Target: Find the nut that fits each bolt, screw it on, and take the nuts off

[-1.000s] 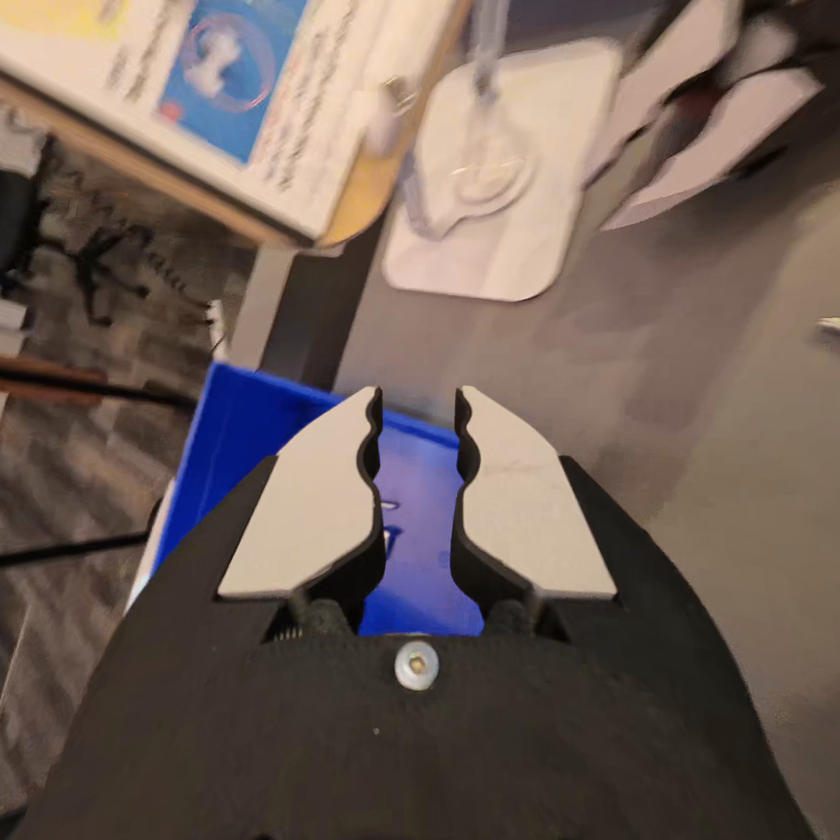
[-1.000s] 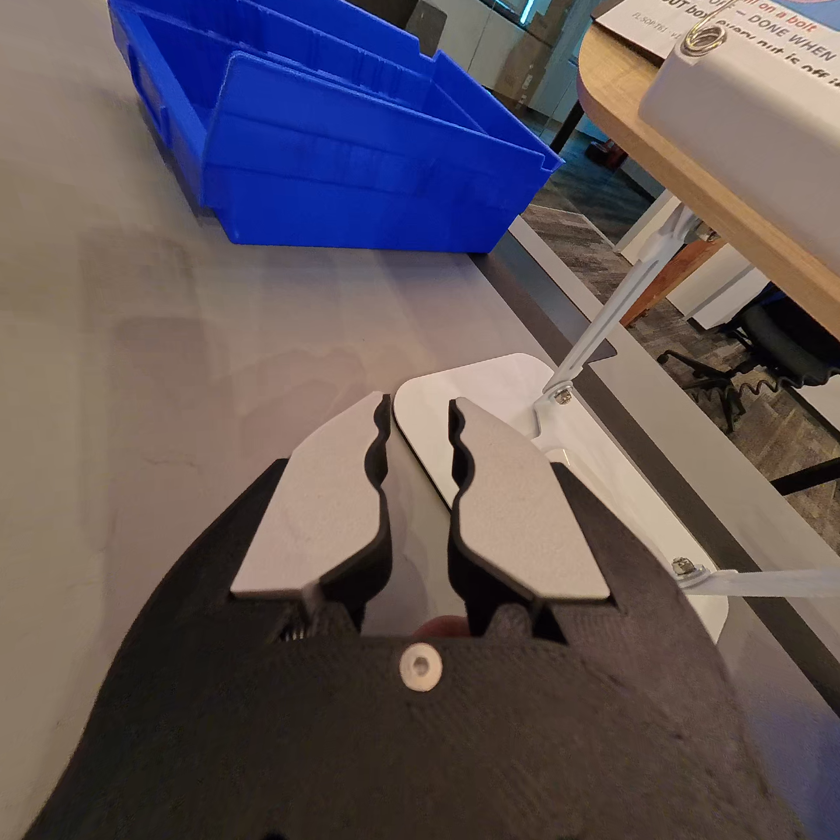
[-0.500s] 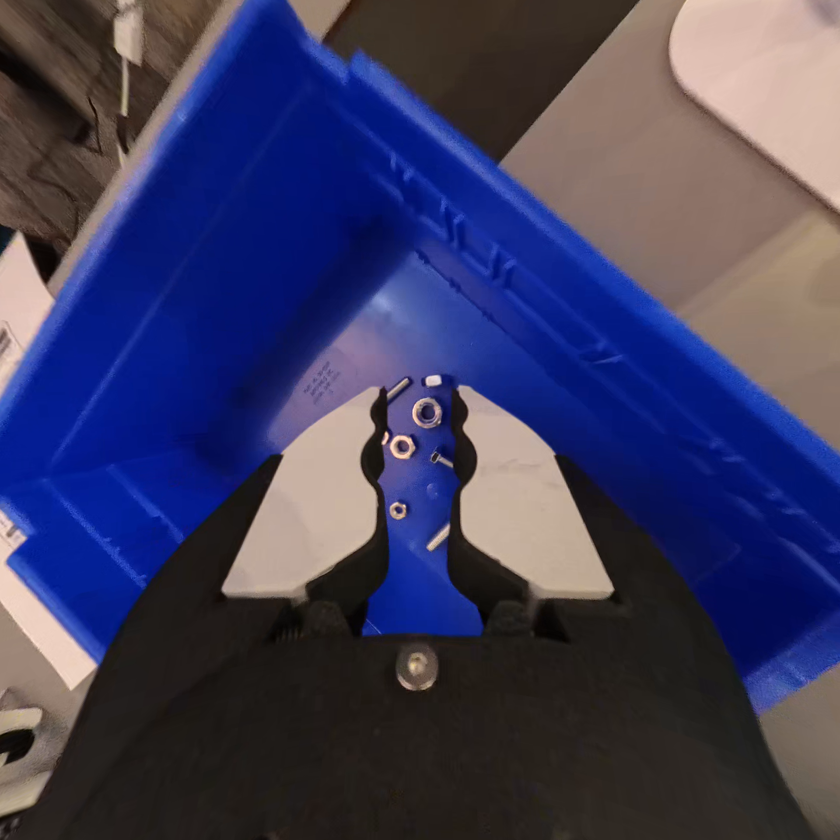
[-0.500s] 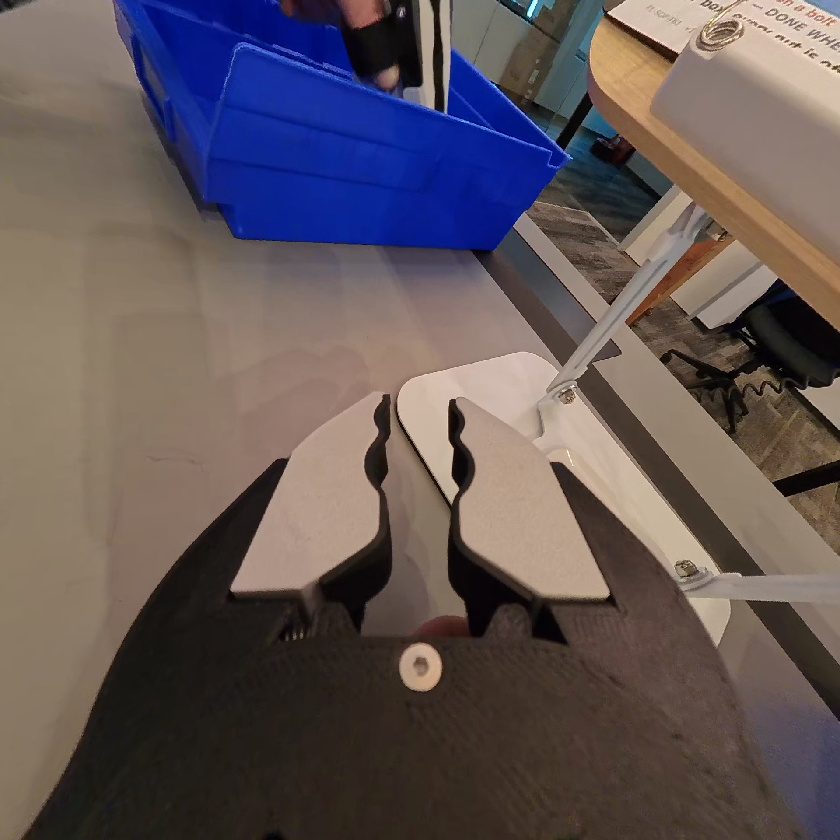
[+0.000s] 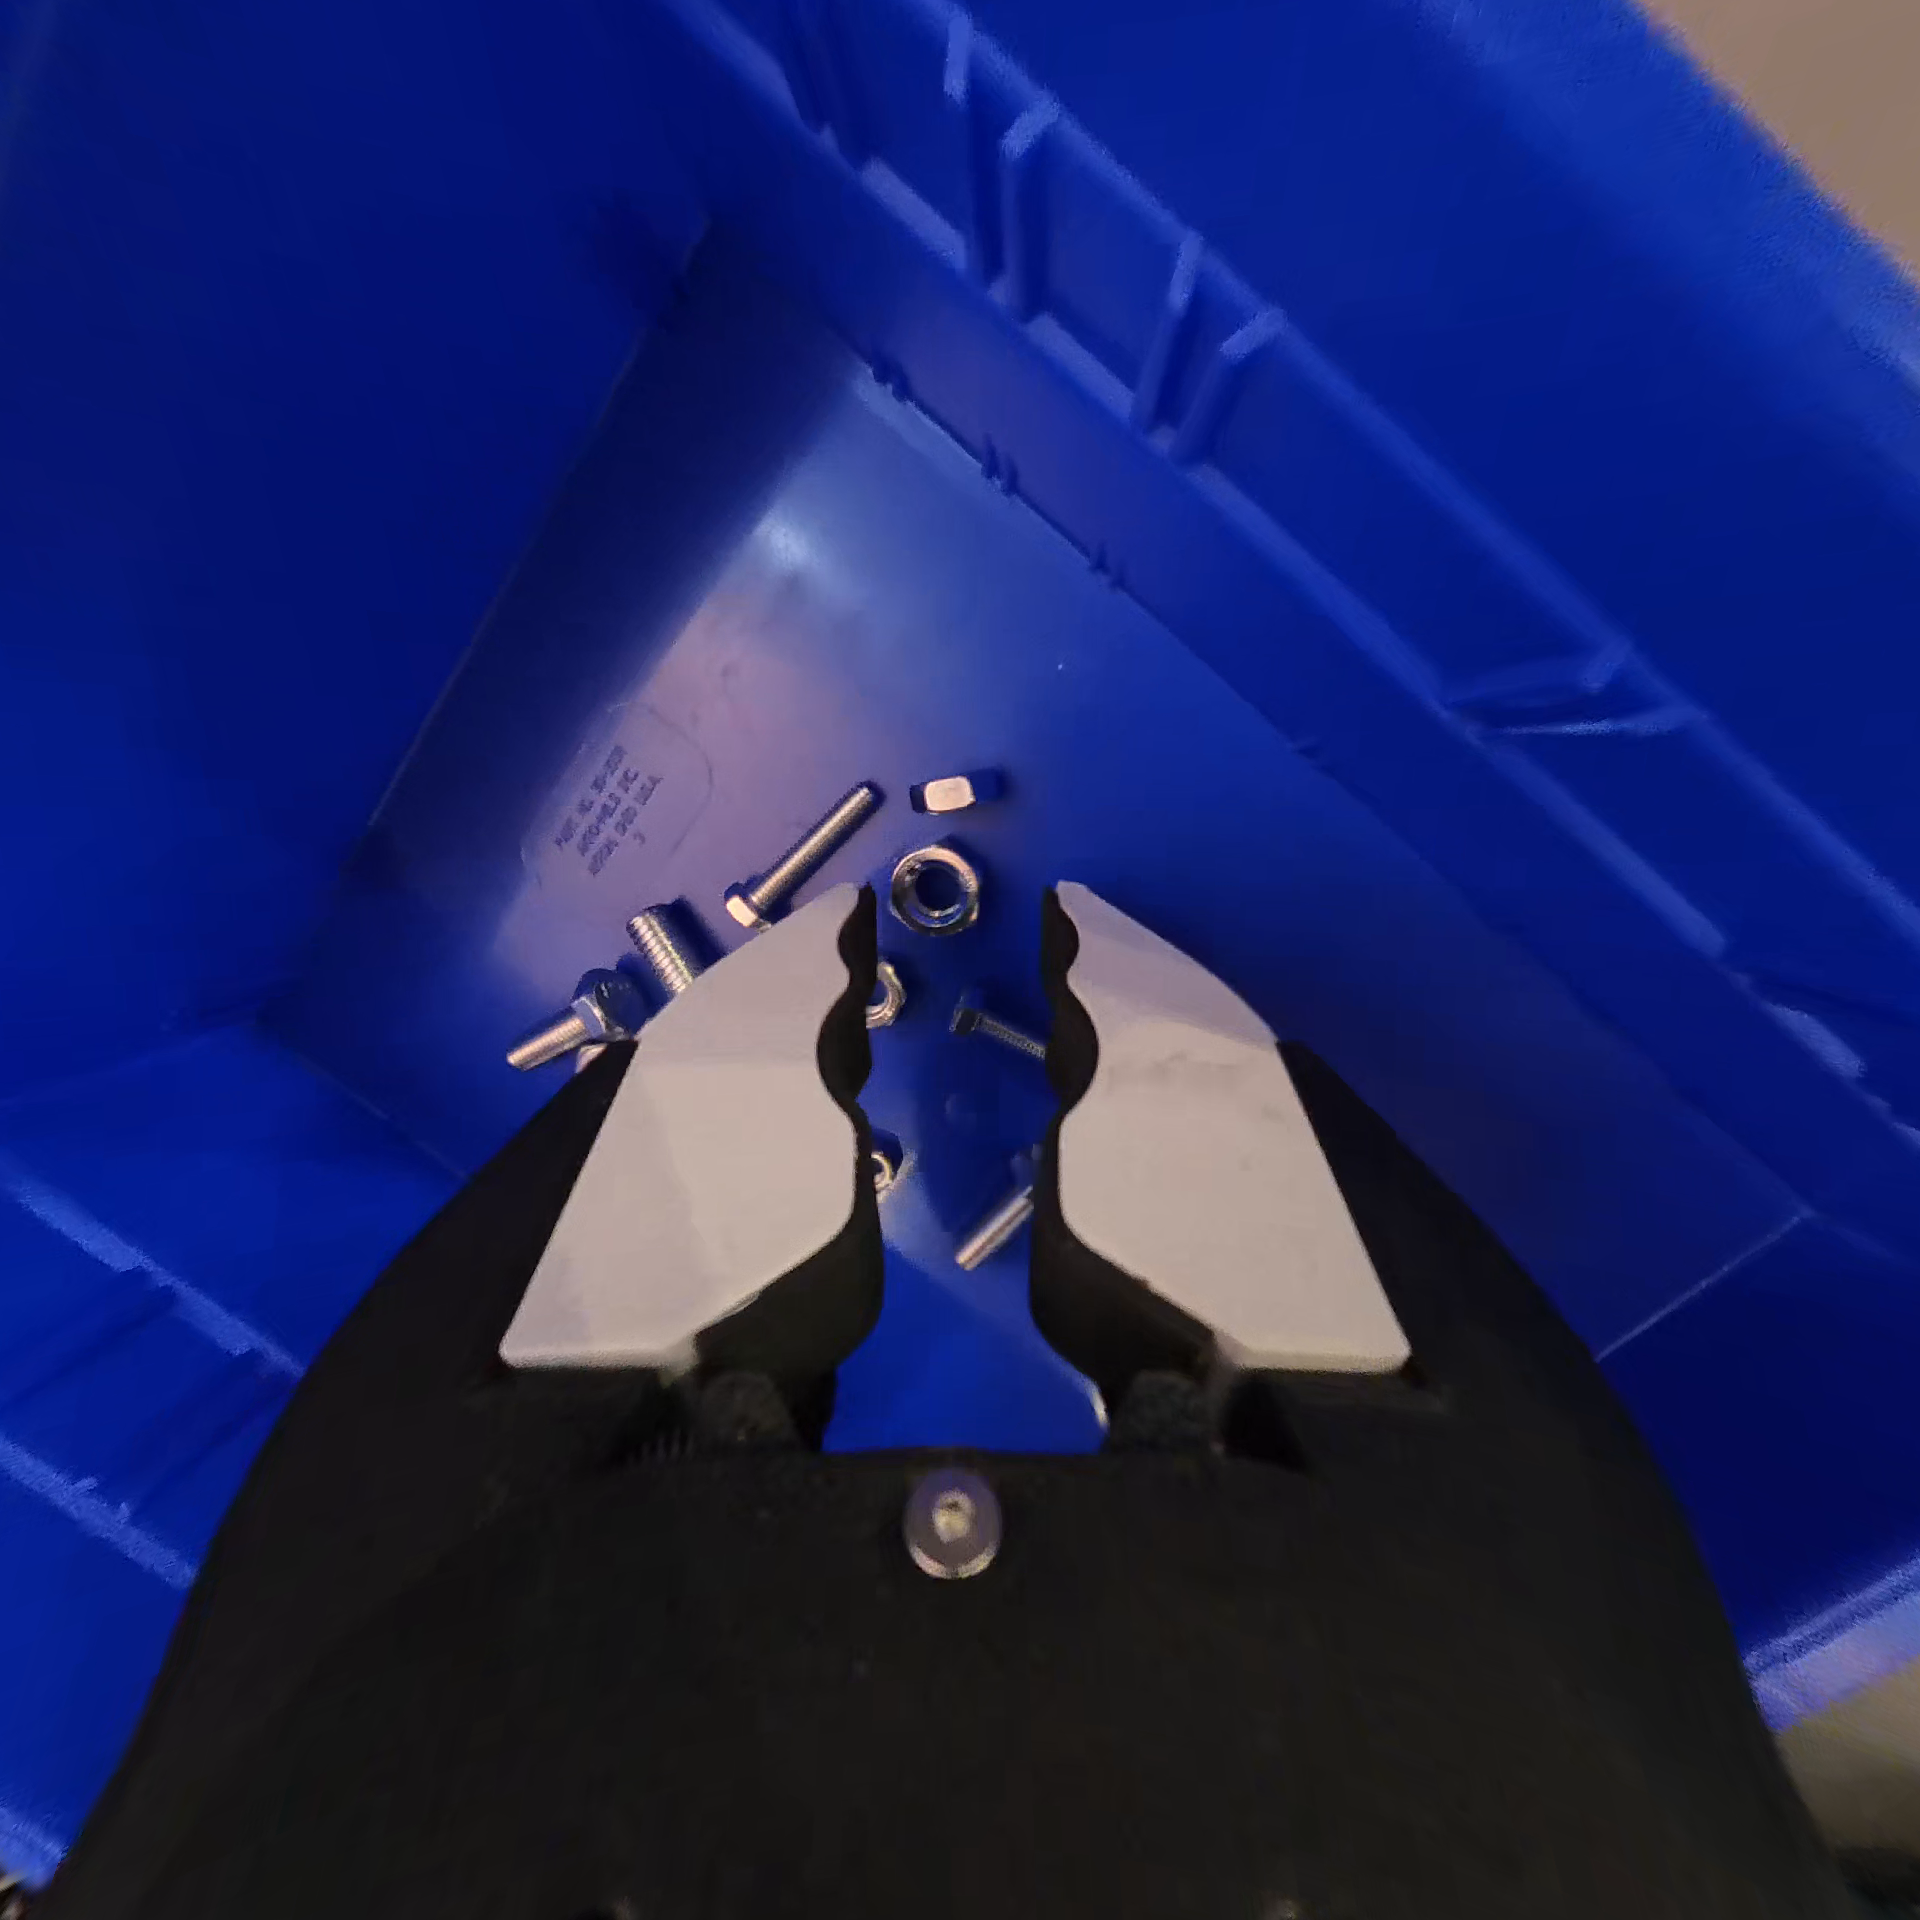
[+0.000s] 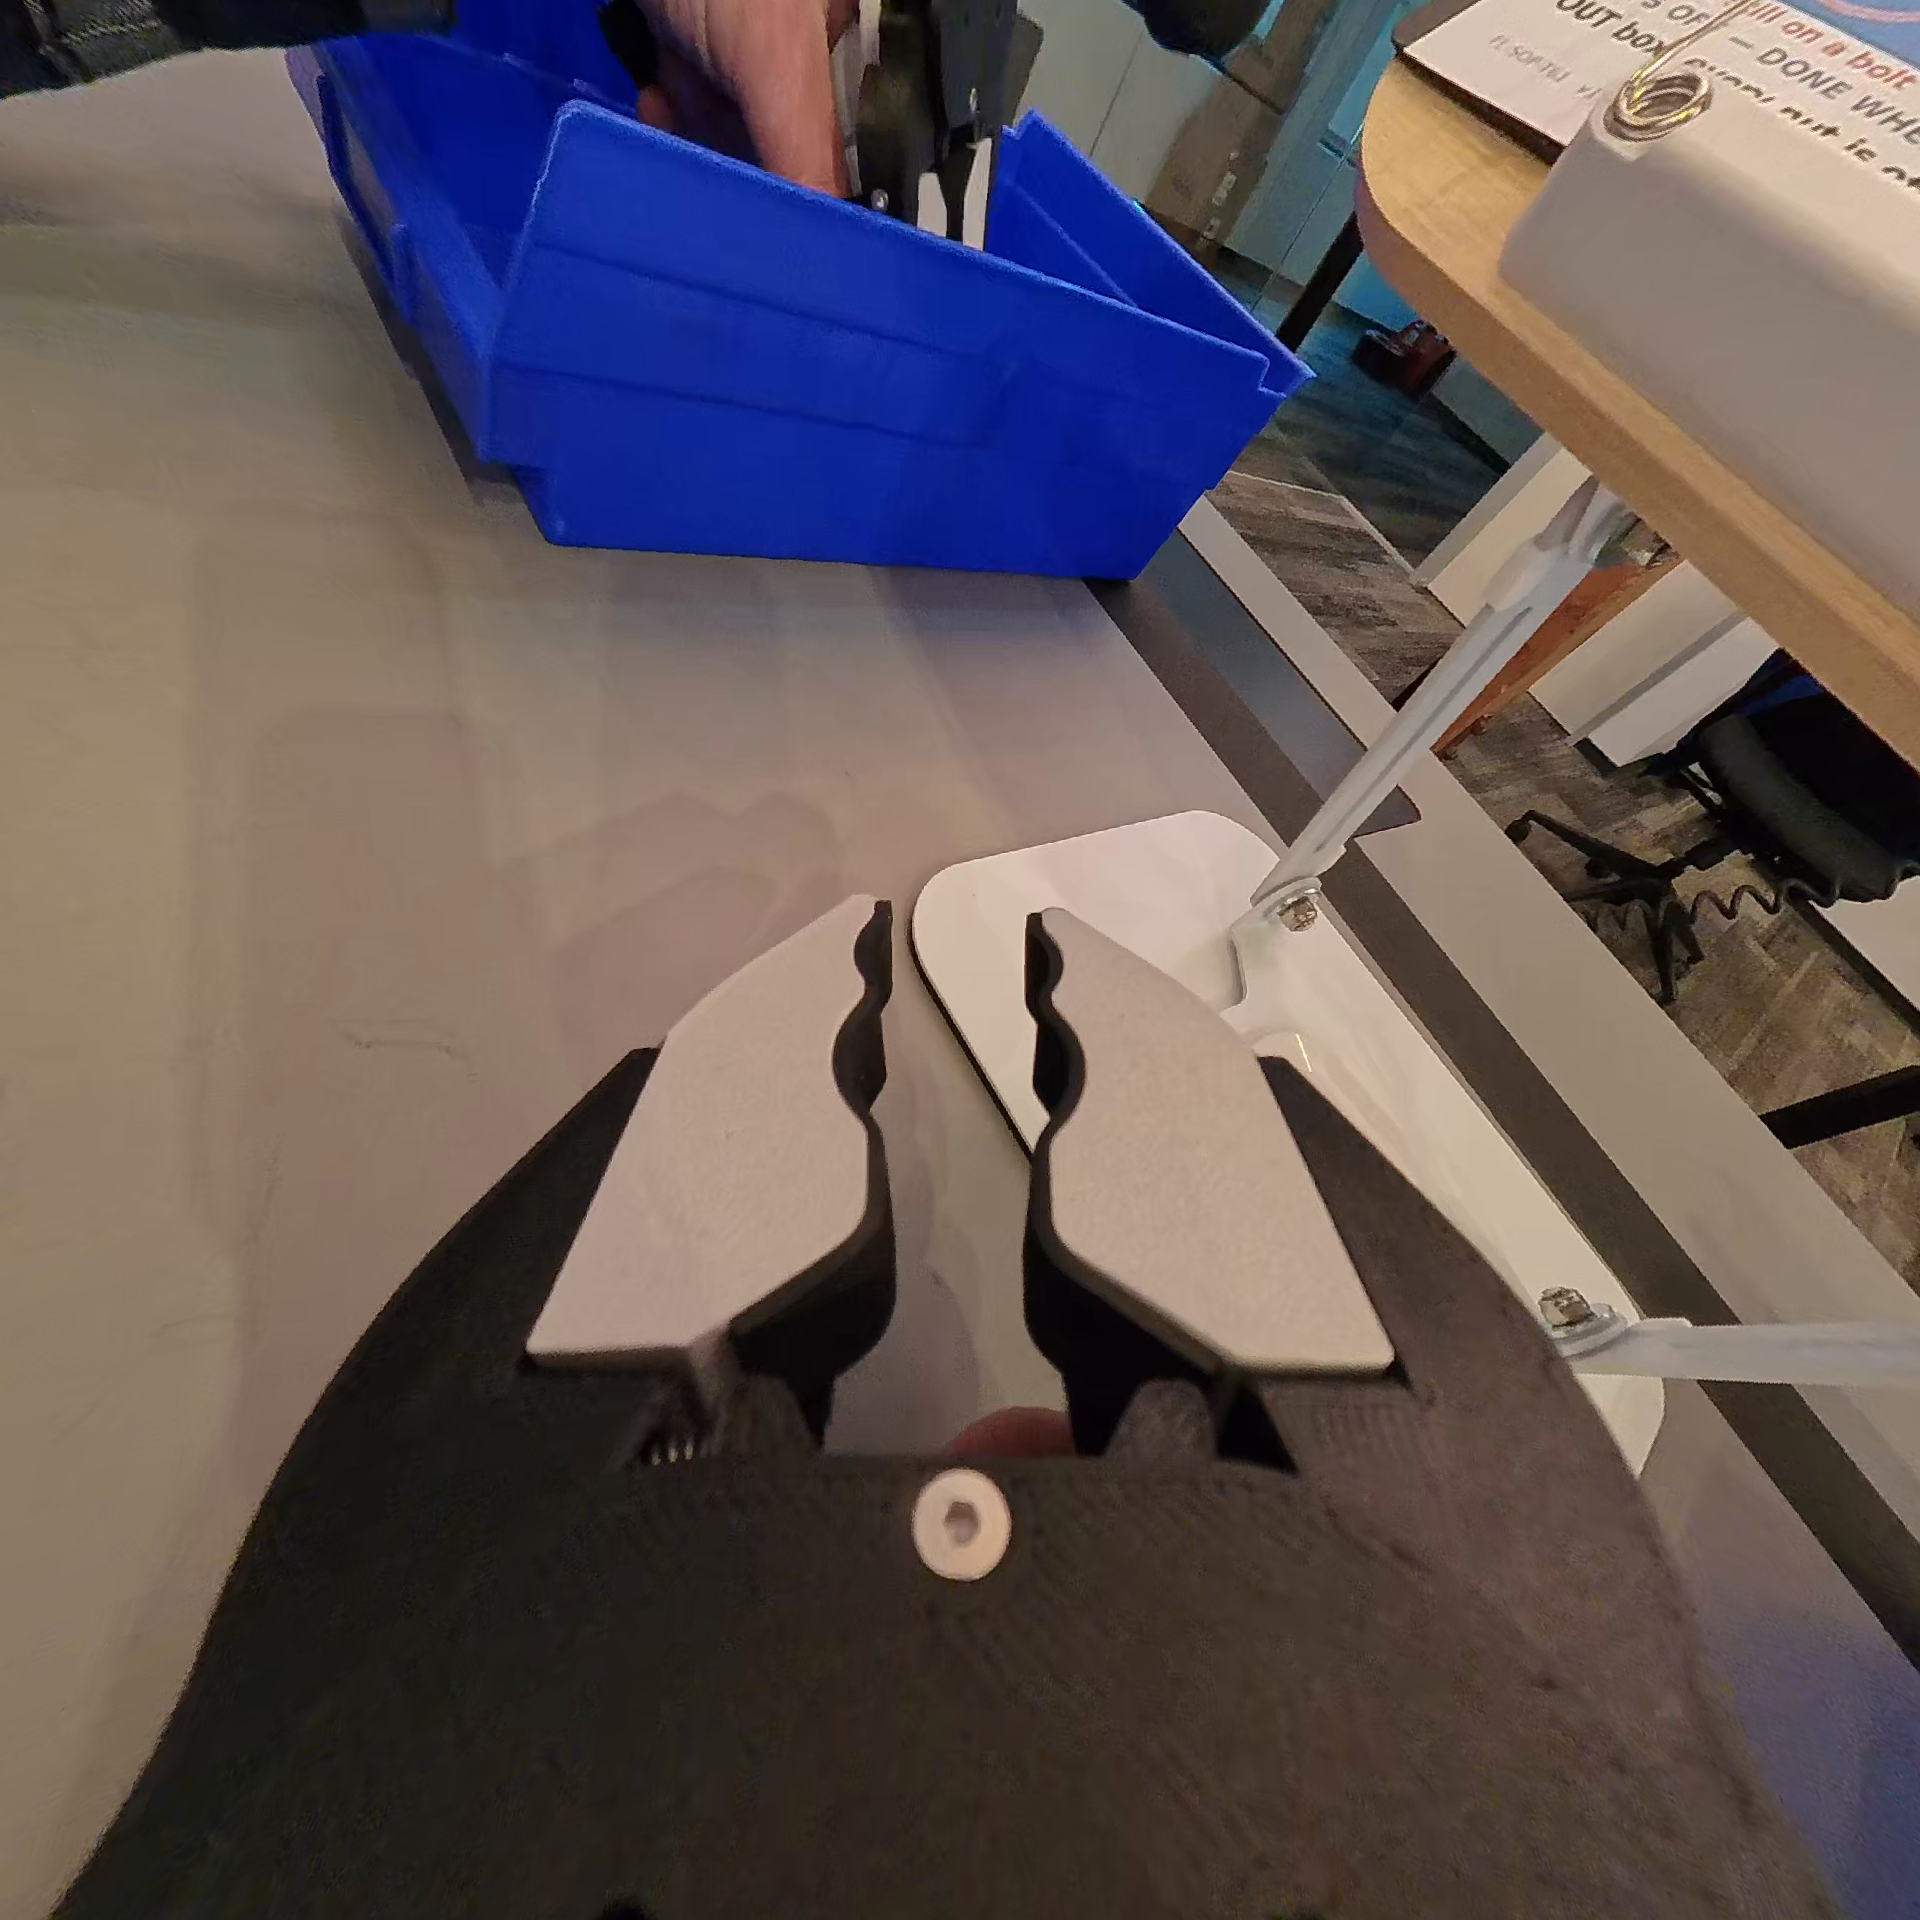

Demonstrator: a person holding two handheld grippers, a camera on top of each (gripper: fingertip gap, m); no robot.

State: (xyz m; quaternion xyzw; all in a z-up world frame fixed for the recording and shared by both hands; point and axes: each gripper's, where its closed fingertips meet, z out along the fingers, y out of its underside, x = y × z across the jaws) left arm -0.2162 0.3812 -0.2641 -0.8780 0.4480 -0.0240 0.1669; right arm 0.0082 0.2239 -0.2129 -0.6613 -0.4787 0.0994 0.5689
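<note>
Inside the glossy blue plastic bin [image 5: 416, 416], the left gripper [image 5: 951, 902] hung open, its wavy black pads gripping nothing. Beyond its tips lay a large hex nut [image 5: 935, 891], a threaded steel bolt [image 5: 805, 854] and smaller nuts. Meanwhile the right gripper [image 6: 956, 920] hovered open over the matte grey surface [image 6: 312, 831], by a white rounded plate [image 6: 1122, 894] near its edge.

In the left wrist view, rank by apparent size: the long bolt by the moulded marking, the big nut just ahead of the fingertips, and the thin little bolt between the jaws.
1. Long bolt, clearly the longest.
2. Big nut, wider but much shorter.
3. Thin little bolt, smallest, though its tip is hidden behind a finger.

All lie on the bin floor, so nearness hardly skews this.
</note>
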